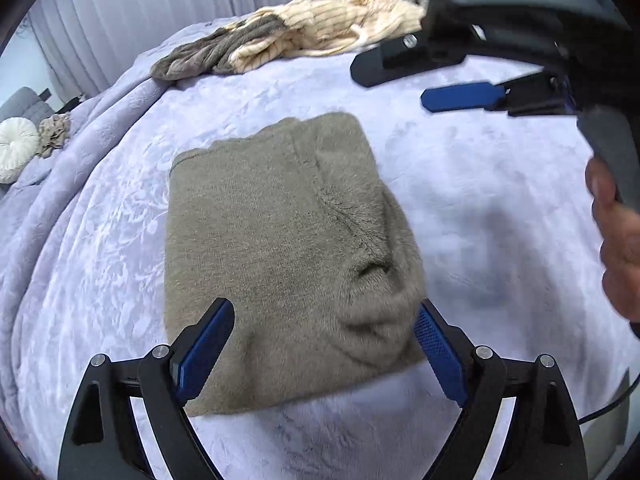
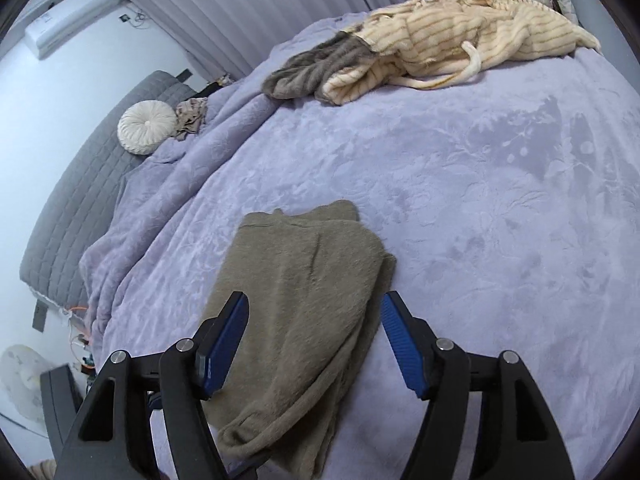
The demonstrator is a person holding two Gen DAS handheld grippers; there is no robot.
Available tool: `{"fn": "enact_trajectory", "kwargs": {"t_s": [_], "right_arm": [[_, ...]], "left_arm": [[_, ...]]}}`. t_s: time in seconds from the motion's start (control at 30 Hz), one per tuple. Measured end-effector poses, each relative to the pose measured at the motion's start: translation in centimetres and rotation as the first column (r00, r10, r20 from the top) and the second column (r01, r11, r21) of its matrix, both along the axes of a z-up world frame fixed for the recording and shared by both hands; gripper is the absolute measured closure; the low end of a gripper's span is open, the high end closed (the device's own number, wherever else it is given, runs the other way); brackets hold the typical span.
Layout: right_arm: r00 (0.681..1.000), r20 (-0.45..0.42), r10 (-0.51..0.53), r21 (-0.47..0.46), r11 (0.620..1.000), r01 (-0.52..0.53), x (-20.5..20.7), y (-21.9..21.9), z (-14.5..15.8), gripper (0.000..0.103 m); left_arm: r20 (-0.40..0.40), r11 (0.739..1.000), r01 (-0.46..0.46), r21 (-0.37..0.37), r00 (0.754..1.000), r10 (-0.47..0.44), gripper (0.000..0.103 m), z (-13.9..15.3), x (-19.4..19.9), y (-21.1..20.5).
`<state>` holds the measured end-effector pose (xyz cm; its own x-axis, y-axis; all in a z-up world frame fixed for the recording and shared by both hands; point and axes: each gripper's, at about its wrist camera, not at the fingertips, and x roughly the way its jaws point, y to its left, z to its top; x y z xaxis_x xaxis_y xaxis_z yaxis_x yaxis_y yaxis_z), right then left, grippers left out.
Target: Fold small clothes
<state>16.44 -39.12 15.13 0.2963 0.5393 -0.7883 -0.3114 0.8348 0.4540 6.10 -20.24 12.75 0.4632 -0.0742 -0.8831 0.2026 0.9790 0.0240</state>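
left gripper (image 1: 324, 336): fingers wide apart, empty, above near edge of folded taupe garment (image 1: 280, 248) | garment: flat on lavender bed blanket (image 1: 480, 200), fold looks finished | right gripper (image 2: 316, 344): fingers spread, empty | next: likely fetch striped cream garment (image 2: 460, 36) at far edge

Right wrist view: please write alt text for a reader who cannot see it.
A folded grey-brown garment lies on a lilac blanket, below the open right gripper, which holds nothing. A cream striped garment lies crumpled at the far edge.
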Motion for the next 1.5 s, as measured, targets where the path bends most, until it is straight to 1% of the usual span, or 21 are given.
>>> {"fn": "enact_trajectory", "kwargs": {"t_s": [0.17, 0.27, 0.33, 0.4, 0.43, 0.47, 0.53, 0.57, 0.63, 0.7, 0.73, 0.8, 0.87, 0.93, 1.03, 1.1, 1.2, 1.3, 1.37, 1.43, 1.5], "right_arm": [[0.995, 0.033, 0.096, 0.090, 0.991, -0.099, -5.1, 2.1, 1.3, 0.031], [0.992, 0.004, 0.128, 0.147, 0.981, -0.128, -6.7, 3.6, 0.2, 0.031], [0.987, -0.027, 0.156, 0.168, 0.974, -0.149, -7.3, 4.6, -1.1, 0.031], [0.984, -0.056, 0.170, 0.157, 0.975, -0.160, -7.6, 5.5, -2.3, 0.031], [0.982, -0.076, 0.174, 0.156, 0.975, -0.161, -7.8, 5.7, -3.1, 0.031], [0.981, -0.089, 0.173, 0.153, 0.975, -0.158, -7.8, 5.7, -3.7, 0.031], [0.983, -0.103, 0.152, 0.115, 0.983, -0.140, -8.1, 5.3, -4.9, 0.031], [0.985, -0.111, 0.133, 0.095, 0.988, -0.123, -8.3, 4.7, -5.5, 0.033], [0.987, -0.132, 0.095, 0.050, 0.995, -0.089, -8.5, 3.5, -6.8, 0.036], [0.987, -0.155, 0.039, -0.016, 0.999, -0.042, -8.8, 1.8, -8.0, 0.050], [0.986, -0.164, 0.019, 0.005, 1.000, -0.018, -9.0, 0.9, -8.0, 0.050], [0.993, -0.116, 0.008, 0.032, 0.999, -0.004, -9.6, 0.4, -6.4, 0.050], [0.999, -0.018, 0.038, 0.014, 0.999, -0.038, -10.1, 1.3, -3.9, 0.050], [0.997, 0.020, 0.077, 0.049, 0.996, -0.078, -10.1, 2.7, -2.4, 0.050], [0.989, 0.004, 0.145, 0.105, 0.984, -0.145, -9.6, 5.3, -2.4, 0.050], [0.984, -0.031, 0.177, 0.077, 0.982, -0.175, -9.1, 6.6, -3.8, 0.048], [0.988, -0.073, 0.136, -0.020, 0.990, -0.138, -8.4, 6.3, -6.4, 0.049], [0.987, -0.134, 0.085, 0.059, 0.995, -0.077, -8.2, 3.4, -7.9, 0.054], [0.992, -0.104, 0.071, 0.012, 0.997, -0.071, -8.7, 2.5, -7.2, 0.053], [0.994, -0.080, 0.079, -0.010, 0.997, -0.080, -9.1, 1.9, -6.1, 0.050], [0.998, -0.035, 0.044, -0.073, 0.996, -0.046, -9.0, 1.0, -4.8, 0.019]], "left_arm": [[0.017, 0.983, 0.010, -0.185, 1.000, -0.007, 0.012, 1.1, -1.9, 5.5], [-0.037, 0.934, -0.055, -0.352, 0.998, 0.045, 0.012, 0.8, -1.5, 9.8], [-0.077, 0.911, -0.147, -0.385, 0.989, 0.128, 0.012, 0.1, -0.7, 11.8], [-0.129, 0.892, -0.199, -0.406, 0.979, 0.160, 0.012, -1.2, 0.5, 12.6], [-0.147, 0.893, -0.206, -0.399, 0.976, 0.160, 0.012, -1.8, 1.0, 12.4], [-0.157, 0.908, -0.205, -0.364, 0.975, 0.157, 0.012, -2.5, 1.4, 11.9], [-0.173, 0.952, -0.224, -0.210, 0.967, 0.189, 0.012, -4.7, 2.6, 11.0], [-0.200, 0.957, -0.243, -0.157, 0.957, 0.210, 0.012, -6.0, 2.9, 11.1], [-0.279, 0.929, -0.289, -0.232, 0.935, 0.221, 0.010, -8.2, 2.9, 12.3], [-0.294, 0.896, -0.316, -0.311, 0.929, 0.225, 0.010, -8.4, 2.4, 13.4], [-0.285, 0.895, -0.315, -0.314, 0.931, 0.228, 0.010, -8.0, 2.1, 13.5], [-0.237, 0.907, -0.289, -0.306, 0.946, 0.221, 0.010, -6.7, 1.9, 13.1], [-0.196, 0.921, -0.262, -0.287, 0.957, 0.211, 0.010, -5.7, 2.0, 12.4], [-0.175, 0.934, -0.246, -0.261, 0.963, 0.205, 0.010, -5.0, 2.3, 11.6], [-0.168, 0.949, -0.241, -0.206, 0.964, 0.208, 0.010, -5.4, 3.1, 11.1], [-0.186, 0.951, -0.249, -0.185, 0.959, 0.215, 0.011, -6.0, 3.2, 11.5], [-0.204, 0.943, -0.246, -0.226, 0.958, 0.201, 0.011, -6.5, 3.2, 12.2], [-0.201, 0.949, -0.225, -0.222, 0.963, 0.181, 0.011, -6.4, 3.1, 12.1], [-0.208, 0.947, -0.217, -0.237, 0.964, 0.169, 0.011, -6.0, 3.1, 12.4], [-0.195, 0.941, -0.212, -0.264, 0.967, 0.163, 0.011, -5.1, 3.1, 13.0], [-0.191, 0.920, -0.219, -0.325, 0.968, 0.163, 0.011, -4.3, 3.7, 14.2]]}}
